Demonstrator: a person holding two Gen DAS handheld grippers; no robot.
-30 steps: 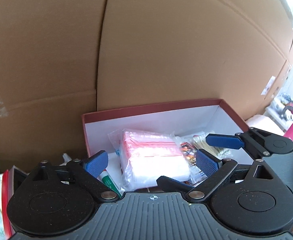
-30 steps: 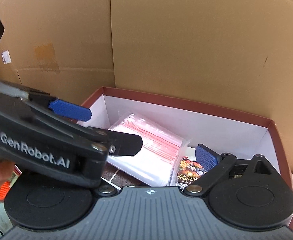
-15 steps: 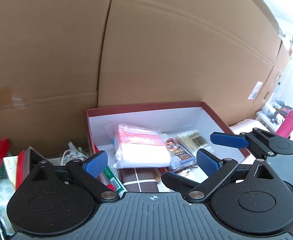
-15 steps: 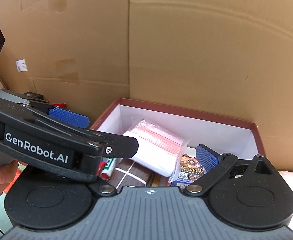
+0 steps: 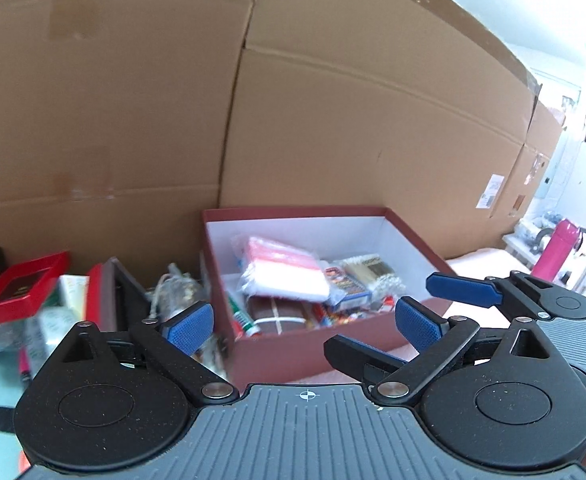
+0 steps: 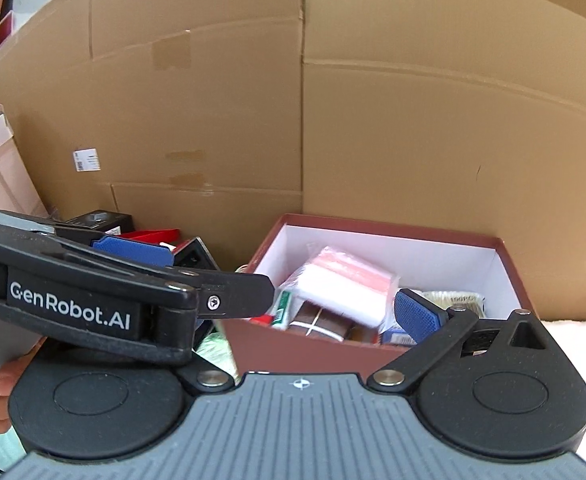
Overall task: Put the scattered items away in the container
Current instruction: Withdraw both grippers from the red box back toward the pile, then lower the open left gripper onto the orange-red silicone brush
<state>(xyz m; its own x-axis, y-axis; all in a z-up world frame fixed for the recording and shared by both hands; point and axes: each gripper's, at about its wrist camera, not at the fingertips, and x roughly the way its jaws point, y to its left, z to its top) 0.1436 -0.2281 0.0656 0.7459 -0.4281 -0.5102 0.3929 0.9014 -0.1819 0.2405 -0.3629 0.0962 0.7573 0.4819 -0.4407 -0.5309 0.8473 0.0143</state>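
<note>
The dark red box (image 5: 313,350) sits against the big cardboard wall (image 5: 333,120), stuffed with a pack of zip bags (image 5: 283,276) on top, cotton swabs (image 5: 369,270) and a brown bundle (image 5: 279,314) half buried underneath. Rest of the contents is too blurry to name. Left of it there's a smeared clutter pile with a red tray (image 5: 21,290). Left gripper (image 5: 305,322) hangs in front of the box, jaws wide apart and holding nothing. Right gripper (image 6: 313,316) looks spread and unloaded too, but its left finger is hidden behind the other tool.
</note>
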